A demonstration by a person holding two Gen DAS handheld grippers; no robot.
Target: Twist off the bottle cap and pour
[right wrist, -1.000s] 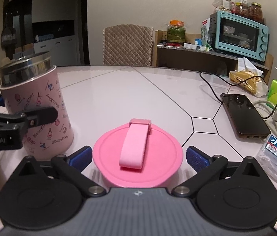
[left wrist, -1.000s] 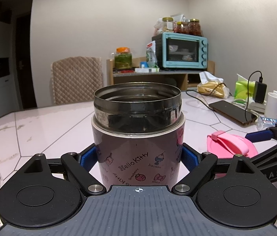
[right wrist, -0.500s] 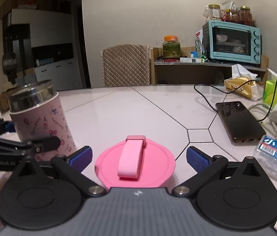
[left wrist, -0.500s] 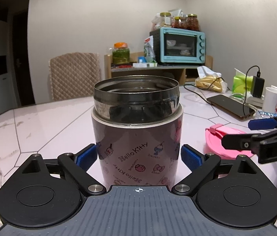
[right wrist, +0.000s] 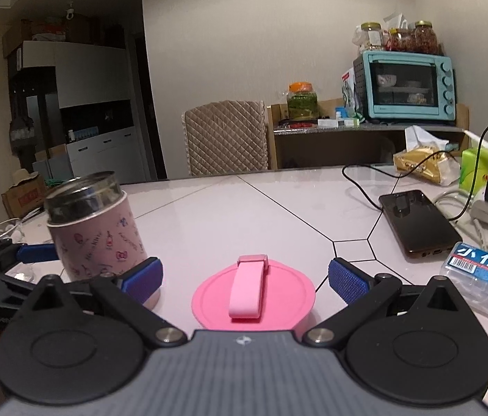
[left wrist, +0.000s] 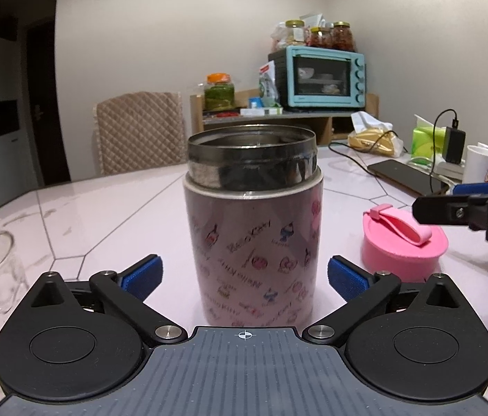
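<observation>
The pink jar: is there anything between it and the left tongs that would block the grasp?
Nothing visible does. The pink jar stands open on the table, centred between the blue pads of the open left tongs, with bare gaps on both sides. The pink lid lies apart, to its right.

Shiny steel jar rim (left wrist: 251, 152), matt pink plastic lid (left wrist: 404, 242), glossy tabletop (right wrist: 230, 215).

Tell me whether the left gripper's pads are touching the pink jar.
Apart. The left wrist view shows table between each blue pad and the pink jar; the left gripper is open.
</observation>
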